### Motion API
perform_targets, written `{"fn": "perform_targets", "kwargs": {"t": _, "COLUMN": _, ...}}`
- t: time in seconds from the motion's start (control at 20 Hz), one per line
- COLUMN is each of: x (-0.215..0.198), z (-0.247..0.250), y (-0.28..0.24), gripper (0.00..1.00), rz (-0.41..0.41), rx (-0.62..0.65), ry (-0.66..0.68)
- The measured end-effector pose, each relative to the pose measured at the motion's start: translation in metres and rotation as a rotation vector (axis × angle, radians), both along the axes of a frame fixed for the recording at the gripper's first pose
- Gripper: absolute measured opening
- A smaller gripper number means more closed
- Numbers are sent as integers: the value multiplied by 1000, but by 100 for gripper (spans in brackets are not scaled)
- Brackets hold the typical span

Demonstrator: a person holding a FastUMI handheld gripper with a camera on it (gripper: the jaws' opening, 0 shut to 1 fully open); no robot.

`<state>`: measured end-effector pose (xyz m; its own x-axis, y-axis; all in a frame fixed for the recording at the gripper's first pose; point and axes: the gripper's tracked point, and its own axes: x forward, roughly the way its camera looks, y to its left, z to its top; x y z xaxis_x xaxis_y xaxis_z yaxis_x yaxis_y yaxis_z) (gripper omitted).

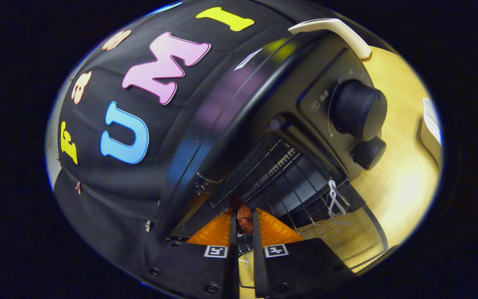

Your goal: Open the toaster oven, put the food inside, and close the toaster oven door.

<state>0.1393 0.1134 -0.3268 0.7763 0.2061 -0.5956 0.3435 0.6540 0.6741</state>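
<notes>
The gripper (244, 222) jaws pinch one food piece (245, 220) inside the open toaster oven (239, 120) with two knobs (359, 109).

Tilted view, close up, faces the open toaster oven (288, 124).

Your gripper's (244, 226) closed-in fingers hide most of the reddish-brown food (245, 220) they pinch; the toaster oven (264, 108) interior behind stays dark, and its dial (359, 109) markings are too small to read.
</notes>
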Motion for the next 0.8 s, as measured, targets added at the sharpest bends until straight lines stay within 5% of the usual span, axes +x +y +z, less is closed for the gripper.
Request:
{"fn": "perform_targets", "kwargs": {"t": 0.3, "x": -9, "z": -3, "y": -18, "gripper": 45, "rz": -7, "rx": -125, "ry": 37}}
{"fn": "perform_targets", "kwargs": {"t": 0.45, "x": -11, "z": 9, "y": -20, "gripper": 92, "rz": 5, "rx": -173, "ry": 23}}
{"fn": "perform_targets", "kwargs": {"t": 0.5, "x": -14, "z": 14, "y": -24, "gripper": 98, "rz": 5, "rx": -199, "ry": 25}}
{"fn": "perform_targets", "kwargs": {"t": 0.8, "x": -36, "z": 23, "y": -37, "gripper": 98, "rz": 24, "rx": -242, "ry": 51}}
